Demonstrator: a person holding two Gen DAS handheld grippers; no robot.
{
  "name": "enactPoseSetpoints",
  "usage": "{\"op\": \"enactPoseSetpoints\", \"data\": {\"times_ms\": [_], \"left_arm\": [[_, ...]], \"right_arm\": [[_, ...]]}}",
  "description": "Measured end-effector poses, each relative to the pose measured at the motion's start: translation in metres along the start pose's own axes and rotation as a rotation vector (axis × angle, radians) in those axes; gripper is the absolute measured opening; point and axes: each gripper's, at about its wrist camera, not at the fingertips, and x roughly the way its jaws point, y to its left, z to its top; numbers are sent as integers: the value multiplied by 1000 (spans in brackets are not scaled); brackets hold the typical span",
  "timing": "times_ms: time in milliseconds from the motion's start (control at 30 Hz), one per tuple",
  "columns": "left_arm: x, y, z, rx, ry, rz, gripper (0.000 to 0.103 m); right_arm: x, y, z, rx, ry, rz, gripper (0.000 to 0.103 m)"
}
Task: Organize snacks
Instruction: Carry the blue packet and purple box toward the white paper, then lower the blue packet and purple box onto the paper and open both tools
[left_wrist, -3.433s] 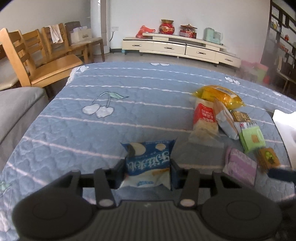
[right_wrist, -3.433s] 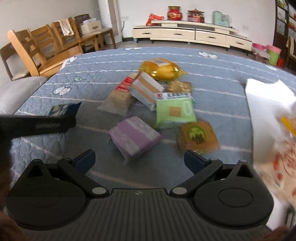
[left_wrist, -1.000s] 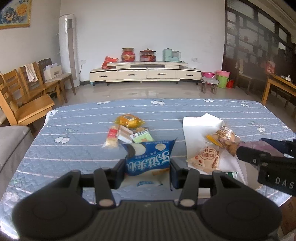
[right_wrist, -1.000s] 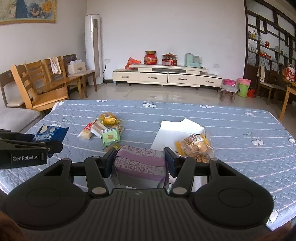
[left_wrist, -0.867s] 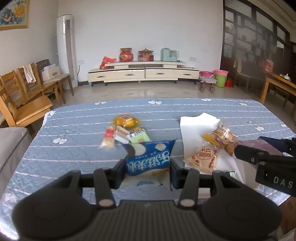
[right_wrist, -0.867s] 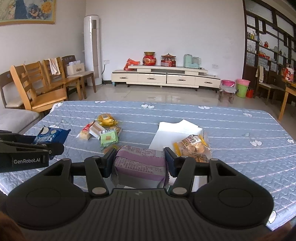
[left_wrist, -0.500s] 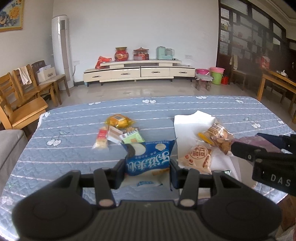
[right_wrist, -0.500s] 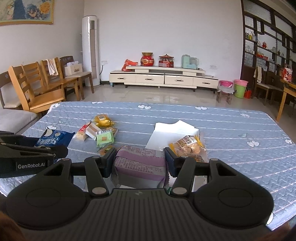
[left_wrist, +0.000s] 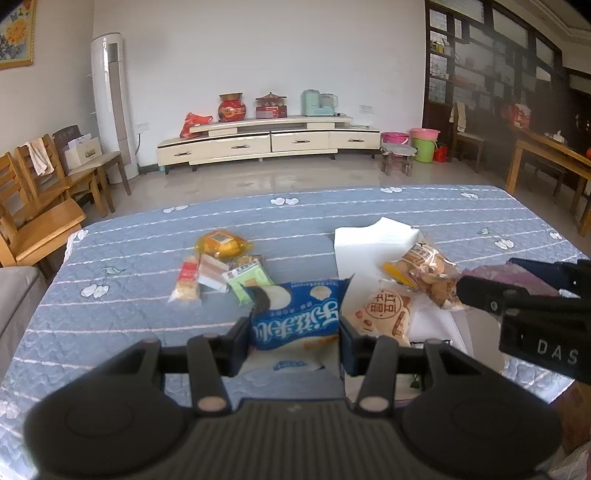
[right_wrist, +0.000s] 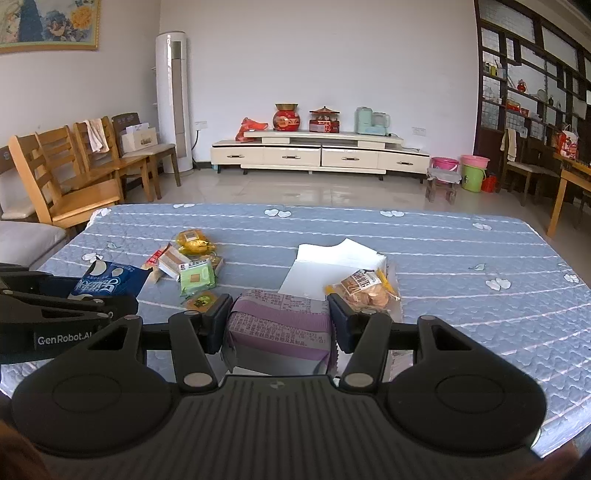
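Mid-carry: left gripper (left_wrist: 293, 330) pinching blue bag (left_wrist: 297, 317), right gripper (right_wrist: 279, 323) pinching purple pack (right_wrist: 279, 322); next, probably setting both on white sheet (right_wrist: 332, 264).

Right gripper (right_wrist: 279, 323): clamped on purple snack pack (right_wrist: 280, 325). Left gripper (right_wrist: 110, 302): at left edge, blue snack bag (right_wrist: 107, 282) in its tip. Blue quilted table (right_wrist: 461, 266): white paper (right_wrist: 332, 264), biscuit bag (right_wrist: 364, 288), green packet (right_wrist: 197, 277), yellow packet (right_wrist: 192, 238).

The tabletop (left_wrist: 110, 317) wears a blue-grey quilted cover with white stripes and white cherries. The packet (left_wrist: 299, 314) is blue with white lettering, the pack (right_wrist: 280, 325) lilac, the sheet (left_wrist: 369, 240) white, the bag (left_wrist: 221, 243) yellow, the wrapper (left_wrist: 247, 282) pale green.
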Motion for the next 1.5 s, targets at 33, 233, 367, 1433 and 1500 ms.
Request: {"op": "enactPoseSetpoints", "data": {"times_ms": [33, 233, 367, 1433, 1500], "left_arm": [[1, -1, 0, 2, 2, -1, 48], [6, -7, 3, 15, 5, -9, 48], [11, -11, 3, 25, 9, -14, 48], [61, -39, 13, 56, 49, -66, 48], [65, -41, 14, 55, 53, -72, 48]], "right_arm": [[0, 1, 0, 1, 0, -3, 68], [4, 1, 0, 11, 1, -13, 68], [6, 4, 1, 14, 2, -19, 68], [39, -7, 10, 46, 44, -65, 68], [43, -9, 12, 49, 49, -64, 68]]}}
